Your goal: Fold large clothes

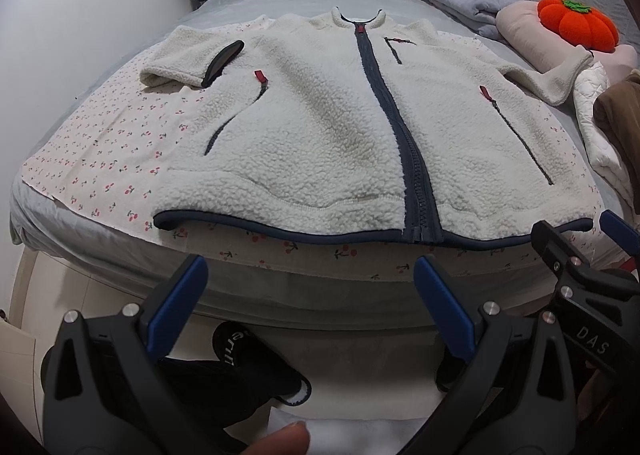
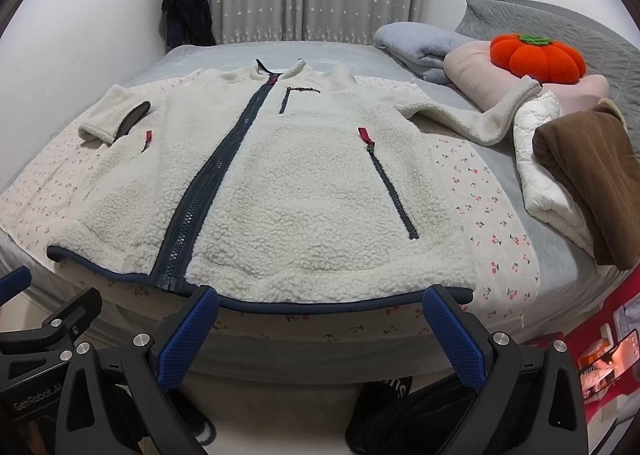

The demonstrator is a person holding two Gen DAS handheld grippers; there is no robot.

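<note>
A cream fleece jacket [image 1: 320, 123] with a navy zipper and navy hem lies flat, front up, on a cherry-print sheet [image 1: 112, 143] on the bed. Its left sleeve is folded in; its right sleeve [image 1: 556, 83] stretches toward the pillows. The jacket also shows in the right wrist view [image 2: 288, 183]. My left gripper [image 1: 312, 287] is open and empty, just below the hem, in front of the bed edge. My right gripper [image 2: 320, 315] is open and empty at the hem's right part. The right gripper also shows in the left wrist view [image 1: 576, 251].
An orange pumpkin cushion [image 2: 536, 55] sits on pink and grey bedding [image 2: 424, 47] at the head of the bed. A white quilt and a brown folded cloth [image 2: 592, 179] lie at the right edge. Dark clothes [image 2: 188, 11] hang by the curtain. Black slippers [image 1: 256, 367] are on the floor.
</note>
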